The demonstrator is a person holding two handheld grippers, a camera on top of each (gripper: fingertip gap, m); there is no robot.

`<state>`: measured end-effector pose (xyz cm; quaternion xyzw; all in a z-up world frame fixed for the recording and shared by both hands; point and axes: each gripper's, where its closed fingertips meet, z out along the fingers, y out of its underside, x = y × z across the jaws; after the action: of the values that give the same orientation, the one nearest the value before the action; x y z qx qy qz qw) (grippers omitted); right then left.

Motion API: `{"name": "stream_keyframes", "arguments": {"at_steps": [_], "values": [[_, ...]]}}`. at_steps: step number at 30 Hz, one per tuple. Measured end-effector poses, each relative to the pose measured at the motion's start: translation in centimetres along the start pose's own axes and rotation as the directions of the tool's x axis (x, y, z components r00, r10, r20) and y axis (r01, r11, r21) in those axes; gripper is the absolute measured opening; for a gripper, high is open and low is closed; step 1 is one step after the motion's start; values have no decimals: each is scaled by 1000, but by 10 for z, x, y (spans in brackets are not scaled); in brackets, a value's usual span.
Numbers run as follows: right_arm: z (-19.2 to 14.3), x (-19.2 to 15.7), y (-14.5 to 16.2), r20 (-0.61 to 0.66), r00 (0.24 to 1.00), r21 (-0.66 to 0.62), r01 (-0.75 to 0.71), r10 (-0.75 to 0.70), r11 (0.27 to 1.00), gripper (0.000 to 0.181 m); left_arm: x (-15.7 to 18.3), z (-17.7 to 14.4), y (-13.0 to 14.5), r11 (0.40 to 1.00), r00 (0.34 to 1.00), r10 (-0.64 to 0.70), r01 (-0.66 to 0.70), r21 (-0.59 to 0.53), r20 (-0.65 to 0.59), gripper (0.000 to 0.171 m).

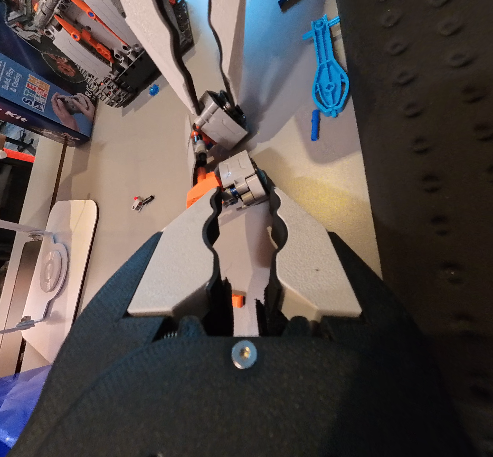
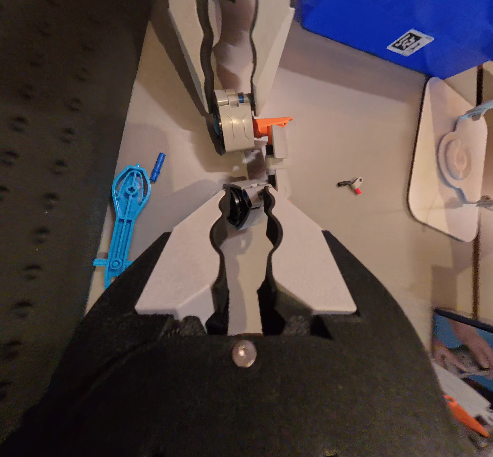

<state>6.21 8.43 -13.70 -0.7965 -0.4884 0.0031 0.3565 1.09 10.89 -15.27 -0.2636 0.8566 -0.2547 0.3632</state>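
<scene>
A small brick assembly (image 1: 202, 150) hangs above the beige table (image 1: 128, 150), held at both ends. My left gripper (image 1: 245, 193) is shut on its grey block with a blue pin (image 1: 240, 177), next to an orange piece (image 1: 204, 182). My right gripper (image 2: 245, 193) is shut on the other end, a grey housing with a black round part (image 2: 240, 209). Each view shows the other gripper opposite: the right one in the left wrist view (image 1: 217, 105), the left one in the right wrist view (image 2: 232, 110) on the grey block (image 2: 236, 129).
A light blue plastic tool (image 2: 128, 211) and a blue pin (image 2: 158, 163) lie beside a black dimpled mat (image 2: 53, 97). A small grey, red and black piece (image 2: 350, 183), a white plate with a metal bracket (image 2: 448, 158), a blue bin (image 2: 386, 11) and a printed kit box (image 1: 40, 97) surround the grippers. The left gripper's tips are roughly 7 centimetres from the right gripper's.
</scene>
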Motion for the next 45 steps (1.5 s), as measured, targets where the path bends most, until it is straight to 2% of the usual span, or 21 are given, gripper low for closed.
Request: {"name": "stream_keyframes", "arguments": {"at_steps": [4,7,13,17,29,35,41,45], "values": [[-3,3,3,69,986,51,-153,149,987,21,-2,0,-1,1000,1000,-3,3,5,10,33],[-6,4,5,98,975,80,-210,202,974,13,-2,0,-3,1000,1000,-5,5,13,12,33],[-6,4,5,100,976,101,-204,194,974,14,-3,1,-3,1000,1000,-15,15,19,12,33],[-4,4,2,64,988,81,-149,144,986,13,-3,2,0,1000,1000,-20,20,15,8,33],[-8,4,9,108,975,84,-205,195,975,13,-5,2,-3,999,999,-32,31,29,8,32],[-4,4,2,75,986,74,-155,150,985,13,-5,2,0,999,999,-37,37,19,1,32],[9,0,-8,42,998,0,-46,46,999,10,-4,3,3,998,997,-66,66,14,-29,31],[15,-1,-11,51,997,-2,-53,53,999,10,-4,3,4,996,996,-84,84,16,-40,31]]}}
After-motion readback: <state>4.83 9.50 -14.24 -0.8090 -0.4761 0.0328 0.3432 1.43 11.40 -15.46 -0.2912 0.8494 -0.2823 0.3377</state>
